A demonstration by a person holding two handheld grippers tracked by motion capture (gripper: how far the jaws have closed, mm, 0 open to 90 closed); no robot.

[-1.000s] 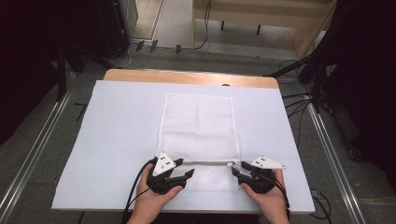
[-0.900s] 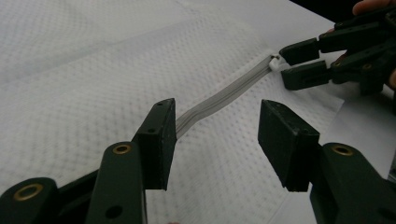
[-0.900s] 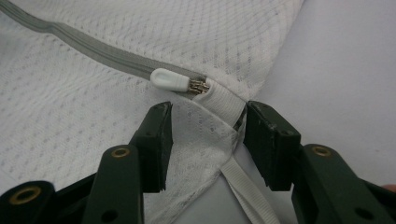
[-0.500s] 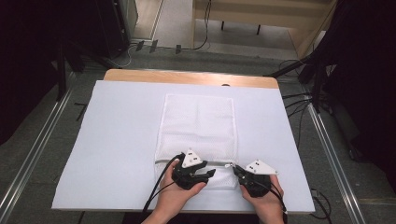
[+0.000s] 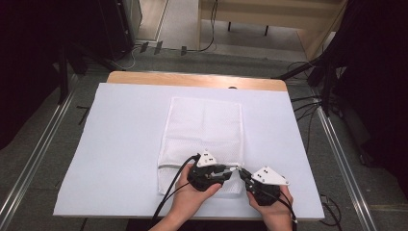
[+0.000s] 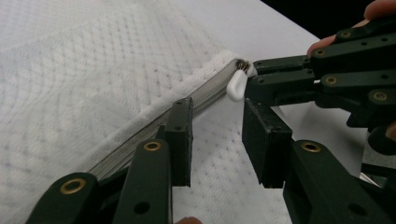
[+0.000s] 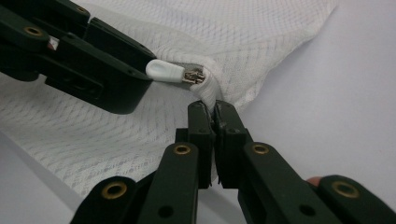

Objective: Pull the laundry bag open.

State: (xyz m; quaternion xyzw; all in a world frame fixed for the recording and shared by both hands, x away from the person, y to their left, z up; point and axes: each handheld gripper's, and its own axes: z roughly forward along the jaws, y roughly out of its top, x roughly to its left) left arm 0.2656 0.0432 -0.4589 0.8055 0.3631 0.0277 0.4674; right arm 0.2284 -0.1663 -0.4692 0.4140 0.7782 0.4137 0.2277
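Fabric at the bag's zip-end corner is clamped in your right gripper (image 7: 212, 112), at 5 o'clock on the table cover (image 5: 120, 144). Your left gripper (image 6: 217, 121) is nearer the white pull tab (image 6: 236, 86): its jaws have just been closing but stand apart with nothing pinched, the tab just beyond their tips toward 3 o'clock. The zip (image 5: 192, 166) runs 9 to 3 across the mesh bag (image 5: 204, 120), which stretches away toward 12.
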